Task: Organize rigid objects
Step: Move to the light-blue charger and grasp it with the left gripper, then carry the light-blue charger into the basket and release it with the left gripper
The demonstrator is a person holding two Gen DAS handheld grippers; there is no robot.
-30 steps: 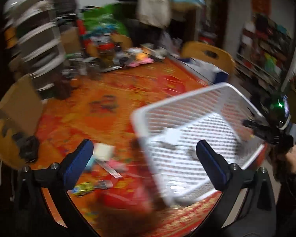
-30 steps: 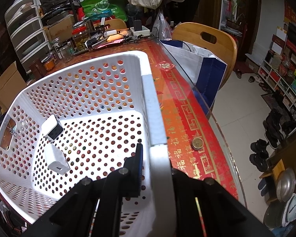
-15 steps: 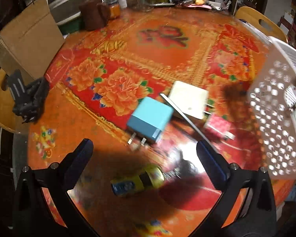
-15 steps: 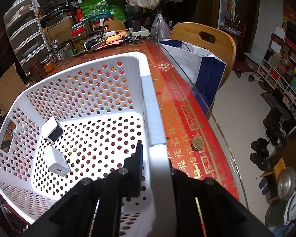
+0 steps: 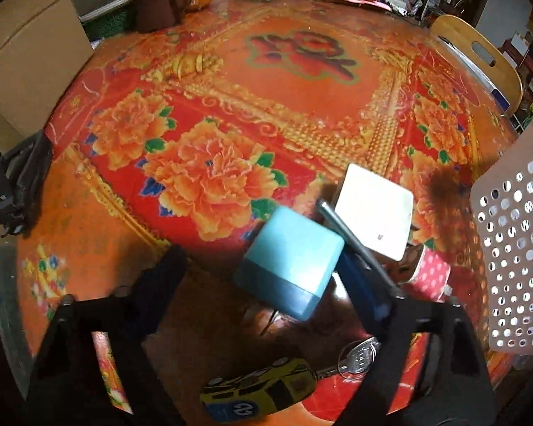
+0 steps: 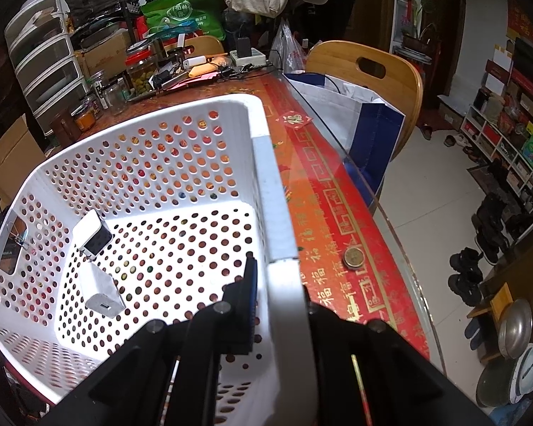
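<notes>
Metal rod lies across blue charger, beside white adapter on desk. Left hand-held gripper angled down, jaws just closing, straddling charger. Right hand-held gripper pinches basket rim.

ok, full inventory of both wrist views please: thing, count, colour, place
basket: 1, white perforated, on table, right tool clamped on its rim
chargers in basket: 2, white, near its left wall
blue charger: 1, light blue, between the left tool's fingers, untouched
white box: 1, beyond the blue charger
metal rod: 1, grey, between charger and box
pink dotted item: 1, beside the basket
toy car keychain: 1, yellow, near edge
coin: 1, brass, table edge right of basket
chair: 1, wooden
left tool: open, jaws just been closing
right tool: shut on basket
</notes>
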